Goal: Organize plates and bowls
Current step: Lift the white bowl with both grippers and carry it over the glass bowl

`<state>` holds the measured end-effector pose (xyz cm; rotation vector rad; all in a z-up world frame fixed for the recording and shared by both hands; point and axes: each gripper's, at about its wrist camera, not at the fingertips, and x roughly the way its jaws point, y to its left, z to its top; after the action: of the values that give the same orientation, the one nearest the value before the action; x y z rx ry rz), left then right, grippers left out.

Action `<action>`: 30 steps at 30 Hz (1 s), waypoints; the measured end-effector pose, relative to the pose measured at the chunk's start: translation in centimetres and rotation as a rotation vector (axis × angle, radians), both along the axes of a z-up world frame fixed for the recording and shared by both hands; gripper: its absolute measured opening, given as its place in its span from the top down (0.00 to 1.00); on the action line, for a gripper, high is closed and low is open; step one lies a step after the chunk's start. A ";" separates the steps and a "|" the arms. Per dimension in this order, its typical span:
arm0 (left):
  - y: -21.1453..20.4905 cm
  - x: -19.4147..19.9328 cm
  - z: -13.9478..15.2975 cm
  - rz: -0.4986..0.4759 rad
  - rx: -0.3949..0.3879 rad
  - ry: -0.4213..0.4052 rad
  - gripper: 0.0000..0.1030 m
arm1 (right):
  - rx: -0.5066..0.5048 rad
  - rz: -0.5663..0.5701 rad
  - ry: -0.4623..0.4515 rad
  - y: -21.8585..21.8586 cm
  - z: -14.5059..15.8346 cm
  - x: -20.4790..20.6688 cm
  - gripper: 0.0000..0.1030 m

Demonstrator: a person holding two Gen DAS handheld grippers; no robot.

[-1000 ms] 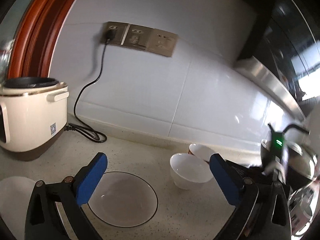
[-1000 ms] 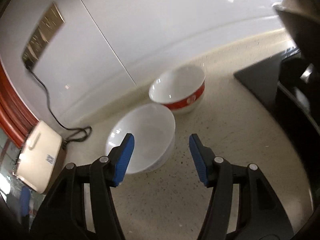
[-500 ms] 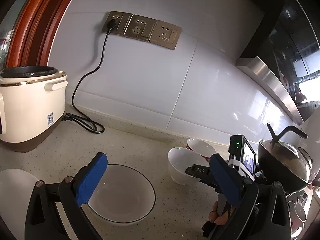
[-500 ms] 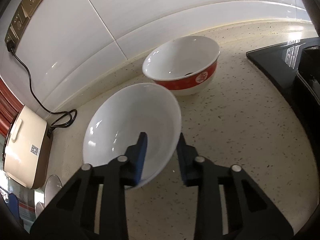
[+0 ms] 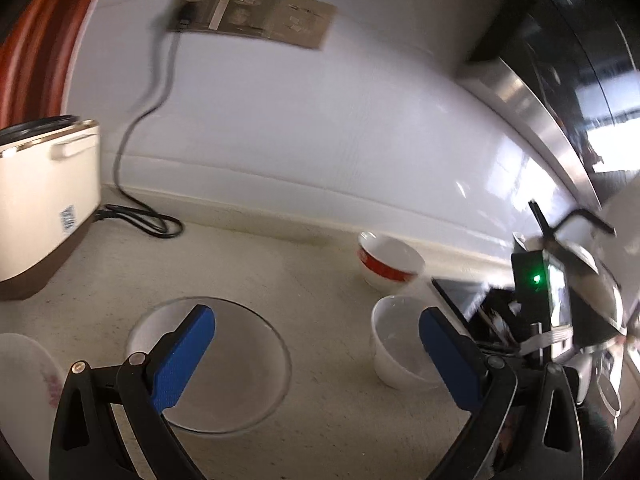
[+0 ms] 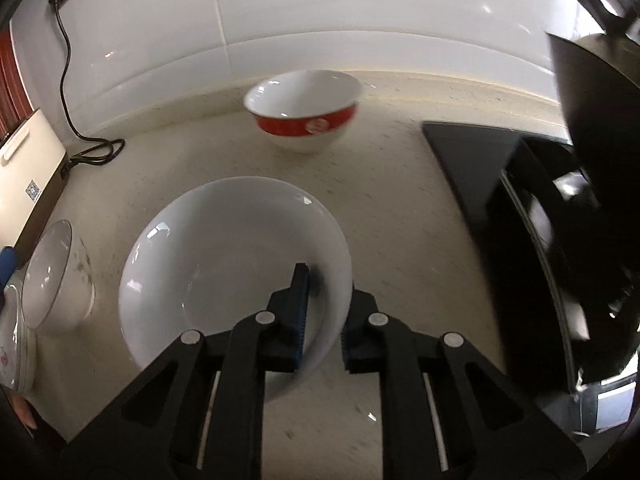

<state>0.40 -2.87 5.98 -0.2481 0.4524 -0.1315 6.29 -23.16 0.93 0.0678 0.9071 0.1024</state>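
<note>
Rice cooker (image 5: 44, 200) at far left on speckled counter (image 5: 320, 264). Left gripper (image 5: 316, 352) spread wide above glass bowl (image 5: 224, 364). Right gripper (image 6: 324, 320) clamped on white bowl (image 6: 224, 264) rim. Red-banded bowl (image 6: 304, 110) beyond, near backsplash.

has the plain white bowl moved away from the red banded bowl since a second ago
Yes. The plain white ceramic bowl, gripped at its rim by the right tongs, now sits clear of the red-banded white bowl, nearer the camera.
</note>
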 end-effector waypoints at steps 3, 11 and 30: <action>-1.9 0.3 -0.5 -0.101 0.016 0.026 0.00 | 0.014 -0.012 0.003 -1.0 0.2 -0.4 0.83; -4.5 3.7 -2.1 -0.179 -0.005 0.150 0.01 | -0.028 -0.007 0.004 -0.5 0.2 -0.4 0.84; -7.9 8.7 -5.0 -0.236 0.087 0.332 0.61 | -0.069 0.017 0.008 0.0 0.1 -0.4 0.82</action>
<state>9.06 -10.74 0.96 -0.1297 0.8154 -0.3037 5.88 -23.17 1.05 -0.0037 0.9189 0.0872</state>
